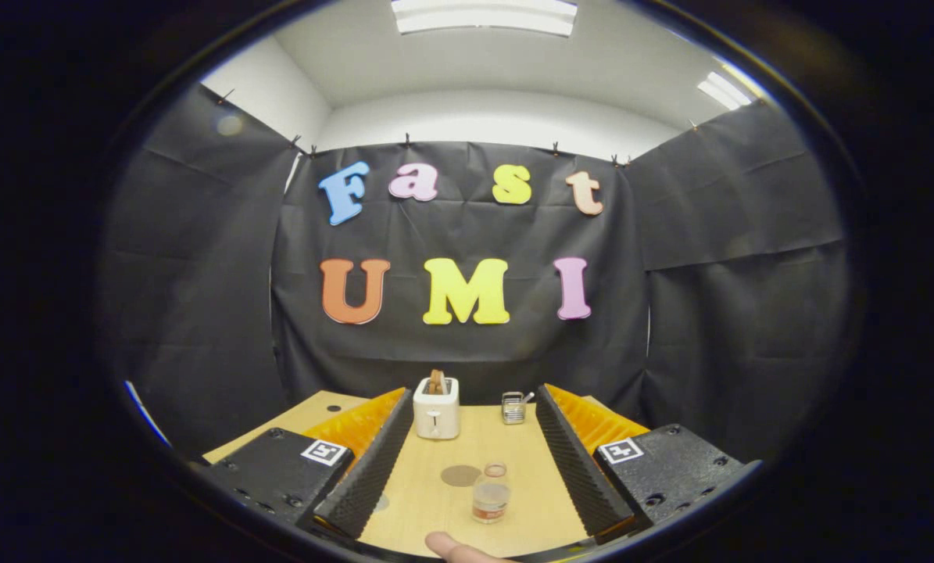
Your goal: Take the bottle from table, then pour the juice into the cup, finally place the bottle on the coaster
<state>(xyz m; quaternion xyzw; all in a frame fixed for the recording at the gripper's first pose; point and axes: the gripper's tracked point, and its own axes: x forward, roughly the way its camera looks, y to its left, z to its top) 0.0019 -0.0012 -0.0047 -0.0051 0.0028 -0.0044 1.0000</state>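
Wooden and pale, the worktop (404, 500) carries a small clear plastic bottle (491, 498) with a little juice at its bottom. It stands between the fingers of the claw (467, 461), which are spread wide and touch nothing. A round brown coaster (460, 475) lies just beside the bottle. A clear little cup (495, 470) stands right behind the bottle. Farther back stand a white toaster (436, 407) and a small metal wire rack (513, 407). A fingertip (455, 548) shows close to the camera.

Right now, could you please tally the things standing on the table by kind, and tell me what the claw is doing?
Toaster: 1
Small wire rack: 1
Bottle: 1
Cup: 1
Round coaster: 1
Total: 5
The claw is open, its fingers apart either side of the bottle, touching nothing.
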